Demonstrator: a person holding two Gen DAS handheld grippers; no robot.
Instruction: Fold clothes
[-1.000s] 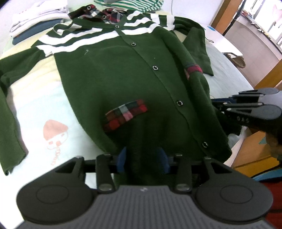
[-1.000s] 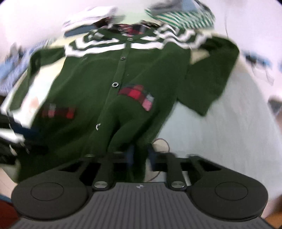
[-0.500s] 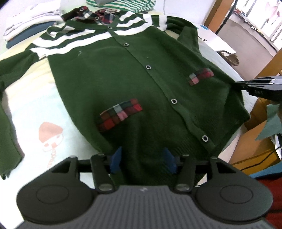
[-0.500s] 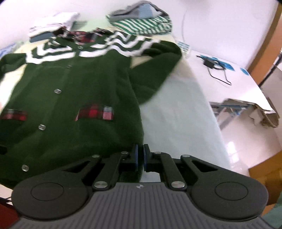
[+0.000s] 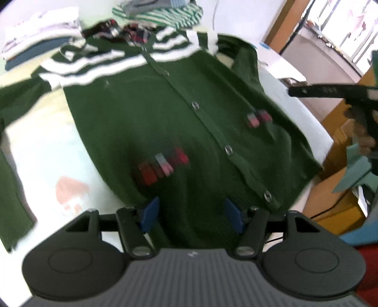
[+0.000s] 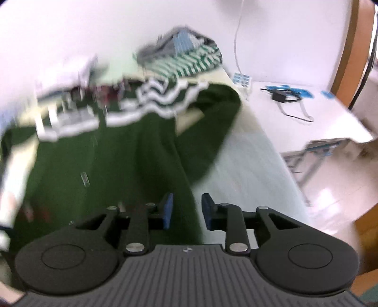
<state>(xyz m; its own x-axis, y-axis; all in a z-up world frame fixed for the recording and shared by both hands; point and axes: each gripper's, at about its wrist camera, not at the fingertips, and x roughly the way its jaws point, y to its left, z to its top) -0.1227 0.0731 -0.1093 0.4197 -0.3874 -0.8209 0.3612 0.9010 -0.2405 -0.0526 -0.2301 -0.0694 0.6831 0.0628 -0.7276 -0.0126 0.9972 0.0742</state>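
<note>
Left wrist view: a dark green knitted cardigan (image 5: pixel 165 113) lies flat, front up, on a pale bed sheet (image 5: pixel 47 151) printed with a pink mushroom-like figure (image 5: pixel 70 191). White bands cross its chest and shoulders; a plaid collar (image 5: pixel 132 30) sits at the far end. A buttoned placket with round metal snaps (image 5: pixel 228 149) runs down the middle, and two red plaid pocket flaps (image 5: pixel 163 166) lie either side of it. One sleeve spreads off to the left (image 5: pixel 11 189); the hem is nearest the camera.

The left gripper (image 5: pixel 192 215) hangs over the hem with its jaws opening; the blue pads (image 5: pixel 148 213) stand wide apart with the knit seen between them, not pressed. The black body is ribbed, with two round discs.

Far behind the collar lie a green-and-white striped garment (image 5: pixel 160 11) and a stack of folded clothes (image 5: pixel 40 30), white over blue.

Right wrist view (blurred): the right gripper (image 6: pixel 186 210) is over the cardigan's (image 6: pixel 118 153) right side edge, where green knit meets sheet (image 6: pixel 248 177). Its jaws are opening, a narrow gap between the blue pads (image 6: pixel 168 207), nothing clamped. The right sleeve (image 6: pixel 212 132) lies folded back beside the body. A white table (image 6: pixel 307 113) with a black cable (image 6: pixel 283 96) stands to the right. In the left view this gripper (image 5: pixel 330 91) shows as a black bar at the right edge, held by a hand (image 5: pixel 363 134).
</note>
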